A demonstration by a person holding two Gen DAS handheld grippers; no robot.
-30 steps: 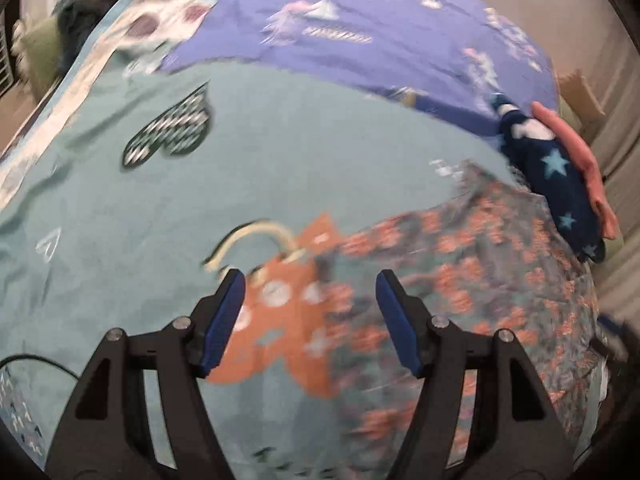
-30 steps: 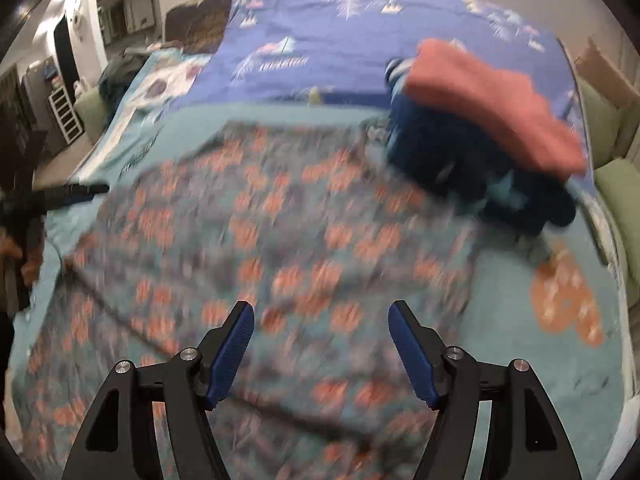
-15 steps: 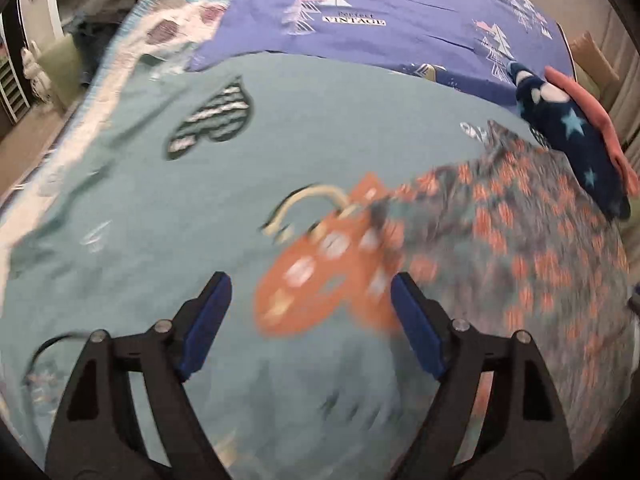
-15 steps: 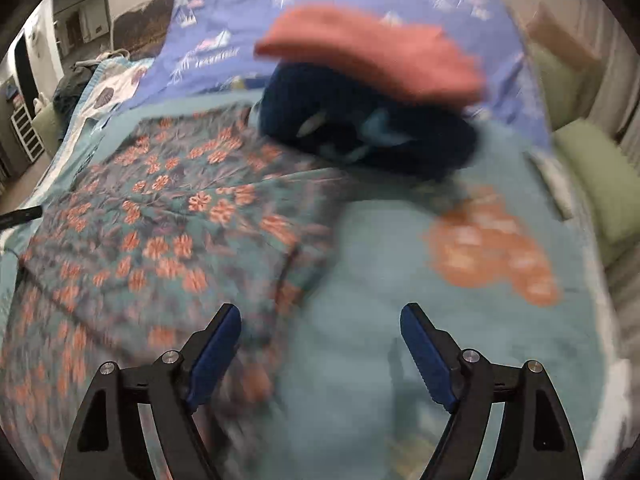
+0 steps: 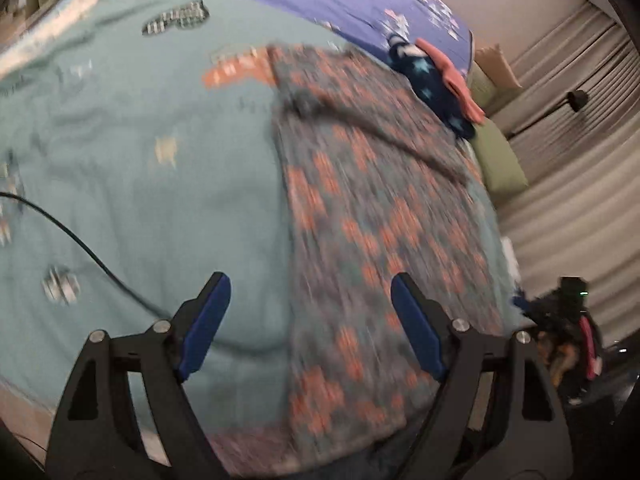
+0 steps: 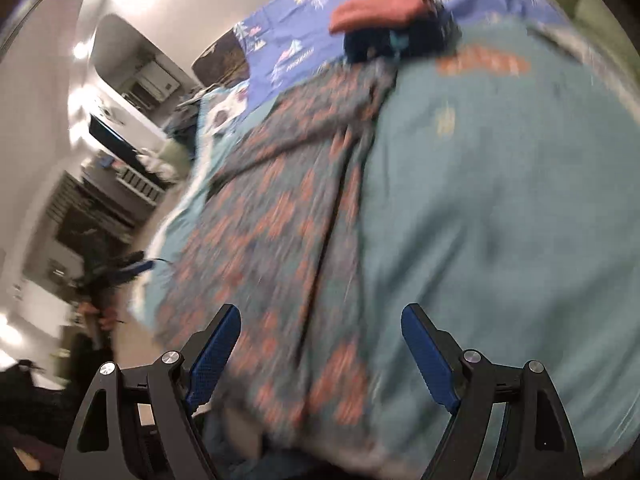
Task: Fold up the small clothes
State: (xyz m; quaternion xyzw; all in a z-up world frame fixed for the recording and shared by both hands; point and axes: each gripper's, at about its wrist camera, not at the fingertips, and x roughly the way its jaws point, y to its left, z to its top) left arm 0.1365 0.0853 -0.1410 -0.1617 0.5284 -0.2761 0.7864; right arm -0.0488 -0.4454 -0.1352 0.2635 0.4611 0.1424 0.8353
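Both grippers, left and right, have just been opening, jaws wide with nothing gripped, above the flowered garment spread on the teal blanket. Only the left view shows a cable (black); only the right shows the room's shelves.

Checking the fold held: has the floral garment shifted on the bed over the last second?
Cannot tell. The floral garment looks different against the navy star cloth, but both cameras swung and blur hides any real shift.

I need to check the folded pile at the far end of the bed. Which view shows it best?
The left wrist view: the dark star-print garment and pink piece atop it look sharper. The right wrist view shows the same pile larger but smeared.
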